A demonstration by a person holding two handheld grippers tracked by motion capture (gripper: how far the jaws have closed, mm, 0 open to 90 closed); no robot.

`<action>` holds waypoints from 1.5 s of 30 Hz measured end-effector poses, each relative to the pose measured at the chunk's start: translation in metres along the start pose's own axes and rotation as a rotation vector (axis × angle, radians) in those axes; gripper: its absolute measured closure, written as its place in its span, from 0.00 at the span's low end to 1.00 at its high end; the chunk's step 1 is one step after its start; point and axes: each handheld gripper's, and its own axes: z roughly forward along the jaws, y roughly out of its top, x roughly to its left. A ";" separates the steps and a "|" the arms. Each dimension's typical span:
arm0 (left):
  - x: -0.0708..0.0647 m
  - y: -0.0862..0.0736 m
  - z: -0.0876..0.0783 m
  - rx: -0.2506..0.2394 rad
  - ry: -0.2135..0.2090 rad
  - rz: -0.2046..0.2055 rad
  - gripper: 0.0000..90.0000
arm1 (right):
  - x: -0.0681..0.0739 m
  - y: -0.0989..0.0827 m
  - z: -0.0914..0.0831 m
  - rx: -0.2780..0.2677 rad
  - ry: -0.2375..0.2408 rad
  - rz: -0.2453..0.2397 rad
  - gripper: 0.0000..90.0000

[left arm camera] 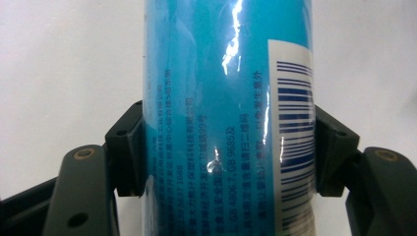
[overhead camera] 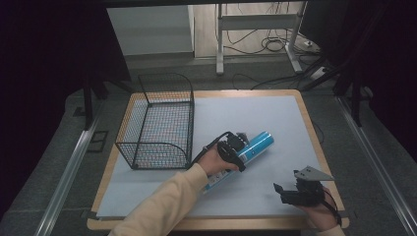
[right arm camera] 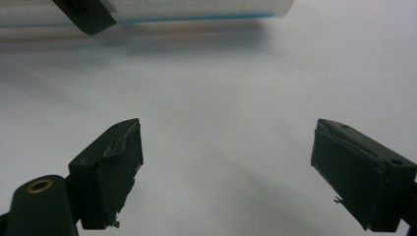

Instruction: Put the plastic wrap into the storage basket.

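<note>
our left claw [overhead camera: 235, 147] is clenched on the blue tube [overhead camera: 255, 146] lying on the table [overhead camera: 275, 123] beside the wire basket [overhead camera: 160, 125]; our right claw [overhead camera: 290, 192] hangs released. likely, lifting and basketing remain.

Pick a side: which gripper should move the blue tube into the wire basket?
Left. The left gripper is already shut on the blue tube beside the wire basket; the right gripper is open, farther away.

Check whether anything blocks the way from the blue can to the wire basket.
Nothing visible does. The can, clamped in the left tongs, lies just right of the basket, with bare mat between; only the basket's own wall must be cleared.
</note>
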 end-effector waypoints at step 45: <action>0.009 0.012 -0.089 -0.185 0.064 0.008 0.35 | -0.003 -0.001 0.001 0.005 -0.015 0.009 0.14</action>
